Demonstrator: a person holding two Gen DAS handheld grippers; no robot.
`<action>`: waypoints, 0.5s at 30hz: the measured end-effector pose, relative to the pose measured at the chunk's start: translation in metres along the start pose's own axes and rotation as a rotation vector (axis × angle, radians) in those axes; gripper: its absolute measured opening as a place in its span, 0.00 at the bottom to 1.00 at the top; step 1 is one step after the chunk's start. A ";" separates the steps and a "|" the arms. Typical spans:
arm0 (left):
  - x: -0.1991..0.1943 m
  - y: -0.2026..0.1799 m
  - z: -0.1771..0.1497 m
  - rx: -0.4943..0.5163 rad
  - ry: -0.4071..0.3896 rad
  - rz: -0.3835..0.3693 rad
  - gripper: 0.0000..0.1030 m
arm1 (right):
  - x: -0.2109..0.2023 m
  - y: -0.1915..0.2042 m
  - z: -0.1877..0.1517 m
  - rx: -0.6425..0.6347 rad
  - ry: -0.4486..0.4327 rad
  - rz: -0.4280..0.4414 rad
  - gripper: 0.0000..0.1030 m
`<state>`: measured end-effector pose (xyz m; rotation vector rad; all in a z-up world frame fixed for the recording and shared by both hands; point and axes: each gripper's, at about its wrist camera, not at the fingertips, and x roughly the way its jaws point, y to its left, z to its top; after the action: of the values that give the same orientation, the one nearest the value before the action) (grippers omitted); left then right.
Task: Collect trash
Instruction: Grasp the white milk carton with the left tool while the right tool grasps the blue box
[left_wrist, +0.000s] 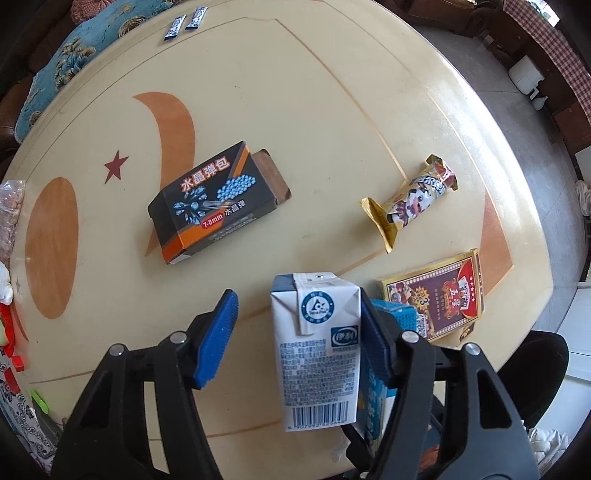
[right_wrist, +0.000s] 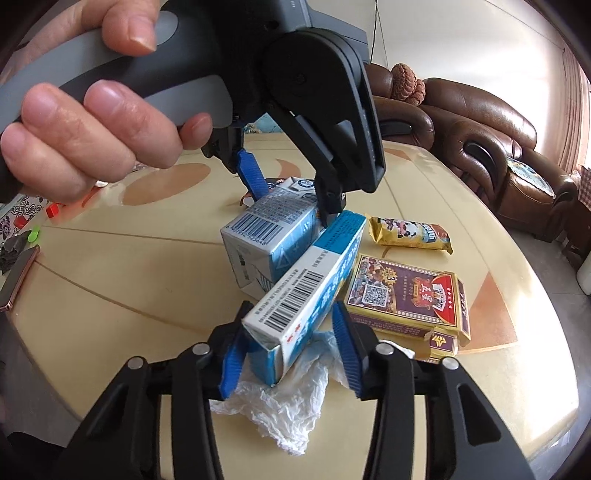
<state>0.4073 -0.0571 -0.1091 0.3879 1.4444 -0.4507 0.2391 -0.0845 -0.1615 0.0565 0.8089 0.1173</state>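
Observation:
A white and blue milk carton (left_wrist: 317, 350) stands on the cream table (left_wrist: 332, 110), between the fingers of my left gripper (left_wrist: 295, 332). The right pad lies against the carton; the left pad stands apart from it. A blue and white box (right_wrist: 306, 291) leans tilted against the carton (right_wrist: 266, 236), its near end over a crumpled white tissue (right_wrist: 288, 410). My right gripper (right_wrist: 290, 354) straddles that near end, with a gap at the right pad. The left gripper (right_wrist: 288, 192) comes down from above, held by a person's hand (right_wrist: 92, 122).
A playing-card box (right_wrist: 406, 299) and a yellow snack wrapper (right_wrist: 406, 232) lie right of the pile. A black and orange box (left_wrist: 214, 206) sits mid-table, two sachets (left_wrist: 184, 22) at the far edge. A phone (right_wrist: 18, 280) lies at the left edge; a brown sofa (right_wrist: 480, 122) stands behind.

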 end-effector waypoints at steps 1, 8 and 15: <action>0.000 -0.001 0.000 0.001 0.001 -0.004 0.54 | 0.000 -0.001 0.000 0.006 -0.002 0.002 0.37; 0.004 -0.003 -0.007 -0.006 0.014 -0.015 0.43 | 0.002 -0.019 0.003 0.073 0.008 0.029 0.35; 0.004 -0.003 -0.011 0.005 0.012 0.011 0.43 | 0.005 -0.026 0.005 0.092 0.017 0.033 0.34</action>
<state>0.3962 -0.0541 -0.1142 0.4030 1.4524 -0.4441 0.2488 -0.1095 -0.1641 0.1560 0.8303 0.1118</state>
